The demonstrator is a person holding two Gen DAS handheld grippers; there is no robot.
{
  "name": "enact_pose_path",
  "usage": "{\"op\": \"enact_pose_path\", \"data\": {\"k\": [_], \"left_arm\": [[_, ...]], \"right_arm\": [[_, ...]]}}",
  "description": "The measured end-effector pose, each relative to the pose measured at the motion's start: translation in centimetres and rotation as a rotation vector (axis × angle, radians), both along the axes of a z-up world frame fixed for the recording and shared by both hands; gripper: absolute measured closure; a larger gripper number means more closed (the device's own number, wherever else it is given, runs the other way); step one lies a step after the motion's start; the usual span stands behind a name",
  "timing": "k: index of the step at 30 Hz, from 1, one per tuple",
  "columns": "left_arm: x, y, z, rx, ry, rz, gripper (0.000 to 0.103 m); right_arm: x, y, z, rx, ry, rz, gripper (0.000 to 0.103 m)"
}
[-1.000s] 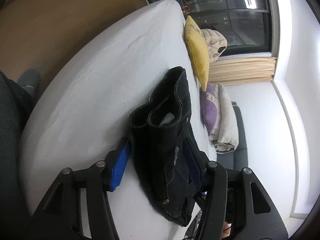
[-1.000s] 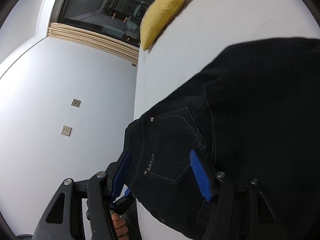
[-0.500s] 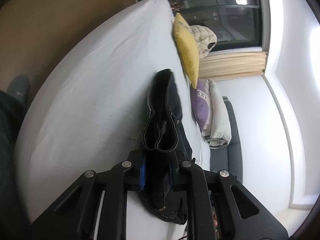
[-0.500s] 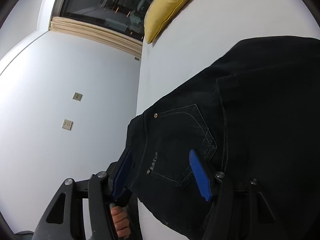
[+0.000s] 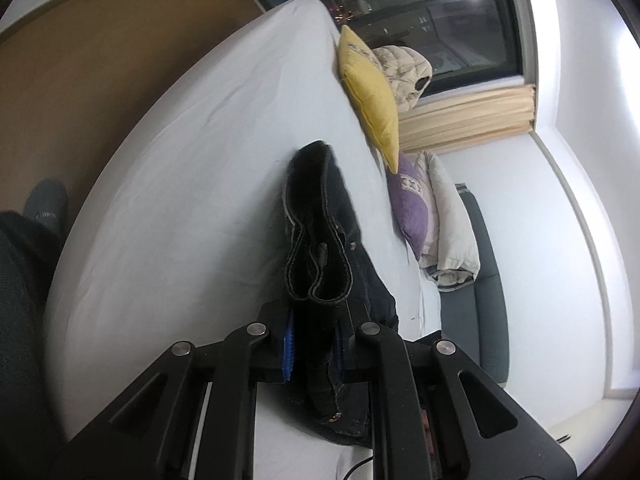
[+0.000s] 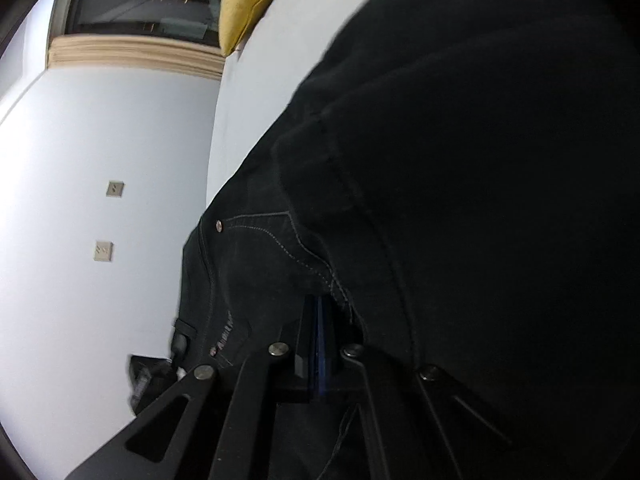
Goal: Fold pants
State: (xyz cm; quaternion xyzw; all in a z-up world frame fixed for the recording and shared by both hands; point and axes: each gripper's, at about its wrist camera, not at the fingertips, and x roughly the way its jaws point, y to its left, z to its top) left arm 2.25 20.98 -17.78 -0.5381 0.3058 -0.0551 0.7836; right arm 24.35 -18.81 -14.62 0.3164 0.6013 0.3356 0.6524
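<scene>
while the black pants lie doubled over on the white bed, both tools are clamped onto them. the left gripper has its blue pads pressed close with a thick bundle of denim between them, pinching the stacked edges where the stitched hems curl into two loops just ahead of the jaws. that hold looks chosen to keep the layers together, so they travel as one when the fabric is carried over.

in the right wrist view the right gripper is drawn nearly together, its blue pads only a sliver apart, nipping the cloth just below the corner of the back pocket. dark denim fills most of that view and bulges close over the lens, so how much fabric sits between the pads cannot be told. gripping near the pocket probably gives a firm, seamed spot that will not slip.

the pants sit near the edge of the bed closest to the person, well apart from the yellow pillow propped at the far end by the window. a pale jacket and purple cushion rest on the grey sofa beside the bed.

judging by the doubled shape, one fold is done, and another likely comes next.
</scene>
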Motion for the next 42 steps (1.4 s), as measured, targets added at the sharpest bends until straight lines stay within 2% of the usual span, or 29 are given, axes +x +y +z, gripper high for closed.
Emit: {"op": "enact_pose_path", "data": {"k": [6, 7, 8, 9, 11, 14, 16, 18, 21, 24, 27, 32, 36, 37, 39, 40, 42], "left_arm": [[1.8, -2.2, 4.7, 0.136, -0.047, -0.069, 0.091], [2.1, -2.8, 5.7, 0.163, -0.058, -0.088, 0.091], [2.6, -3.6, 6.9, 0.189, -0.072, -0.109, 0.091], [3.1, -4.4, 8.1, 0.219, -0.089, -0.133, 0.091], [4.4, -7.0, 10.4, 0.286, -0.12, -0.197, 0.091], [5.9, -11.6, 12.4, 0.353, -0.156, -0.291, 0.091], [7.1, -15.1, 12.8, 0.4, -0.169, -0.351, 0.091], [7.8, -18.5, 12.7, 0.454, -0.172, -0.406, 0.091], [8.1, -23.1, 12.2, 0.559, -0.169, -0.489, 0.091], [7.5, -25.9, 11.6, 0.643, -0.175, -0.545, 0.091], [6.6, -28.0, 11.0, 0.721, -0.181, -0.581, 0.091], [5.8, -30.8, 10.0, 0.807, -0.194, -0.626, 0.091], [4.5, -33.2, 9.6, 0.869, -0.215, -0.672, 0.091], [4.2, -34.0, 9.5, 0.884, -0.222, -0.687, 0.091], [3.4, -35.0, 9.5, 0.904, -0.239, -0.711, 0.091], [3.1, -35.8, 9.5, 0.923, -0.245, -0.713, 0.091], [3.3, -36.7, 9.5, 0.92, -0.252, -0.726, 0.091]], "right_arm": [[-0.3, -0.8, -0.2, 0.049, -0.004, 0.001, 0.103], [-0.4, -1.1, 0.3, 0.057, -0.003, -0.005, 0.099], [-0.5, -1.6, 1.2, 0.082, -0.005, -0.022, 0.077], [-0.6, -2.5, 2.3, 0.114, -0.025, -0.051, 0.041], [-0.7, -4.6, 4.7, 0.134, -0.096, -0.105, 0.018], [-0.2, -7.6, 7.0, 0.179, -0.119, -0.121, 0.018], [0.1, -9.5, 8.2, 0.236, -0.113, -0.132, 0.016], [0.4, -10.4, 9.7, 0.246, -0.138, -0.11, 0.012], [0.7, -9.7, 11.2, 0.213, -0.157, -0.023, 0.011], [2.0, -8.7, 11.9, 0.138, -0.161, 0.051, 0.011], [2.8, -7.9, 12.5, 0.115, -0.164, 0.09, 0.011], [3.0, -5.8, 13.5, 0.068, -0.191, 0.171, 0.011], [2.8, -4.0, 12.8, -0.042, -0.194, 0.238, 0.012], [2.7, -3.7, 12.7, -0.062, -0.203, 0.248, 0.016], [2.6, -3.5, 12.3, -0.093, -0.206, 0.268, 0.054], [2.7, -3.7, 12.2, -0.103, -0.205, 0.259, 0.058], [2.9, -4.7, 12.2, -0.1, -0.218, 0.245, 0.082]]}}
